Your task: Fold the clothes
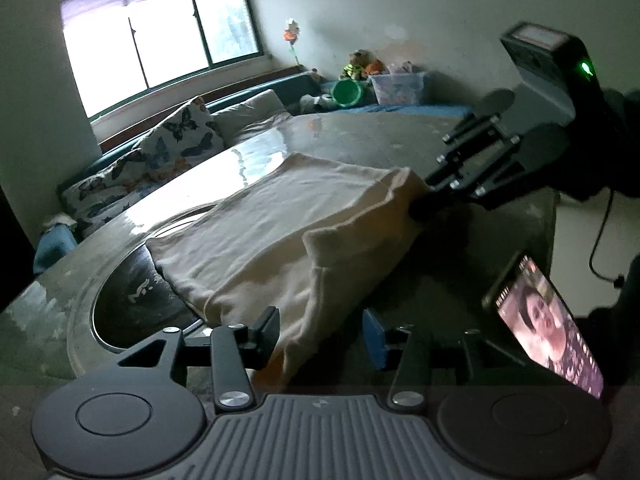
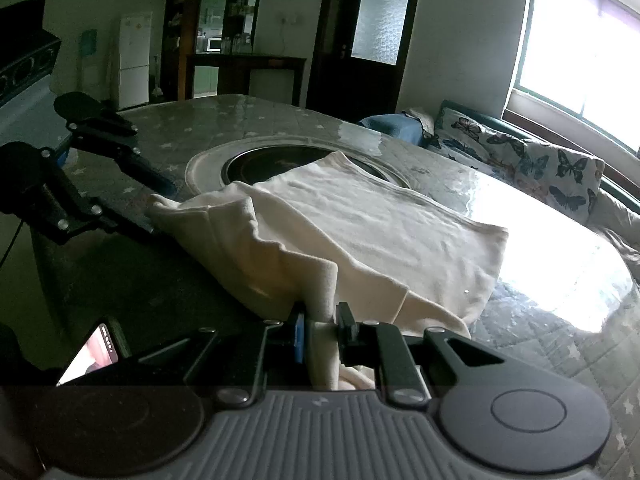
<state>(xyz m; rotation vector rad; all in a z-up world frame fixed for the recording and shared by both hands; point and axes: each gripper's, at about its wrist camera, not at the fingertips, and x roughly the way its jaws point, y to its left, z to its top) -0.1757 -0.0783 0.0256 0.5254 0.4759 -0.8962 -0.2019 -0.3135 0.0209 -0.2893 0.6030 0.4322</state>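
From the left wrist, the left claw [image 1: 320, 334] stood open, the cream garment [image 1: 280, 224] lying between its pads unpinched on the worktop [image 1: 380, 136] — it should close squarely on that edge first. From the right wrist, the right claw [image 2: 322, 326] was clamped on a cloth corner — lift both together, keeping the hem taut

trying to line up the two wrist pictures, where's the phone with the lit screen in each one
Left wrist view: the phone stands at the lower right, propped on the table right of the cream garment.
Right wrist view: the phone shows at the lower left edge, only a corner of its lit screen in view, left of the right claw.
Shared landmark: the round dark inset in the table, partly covered by the garment.
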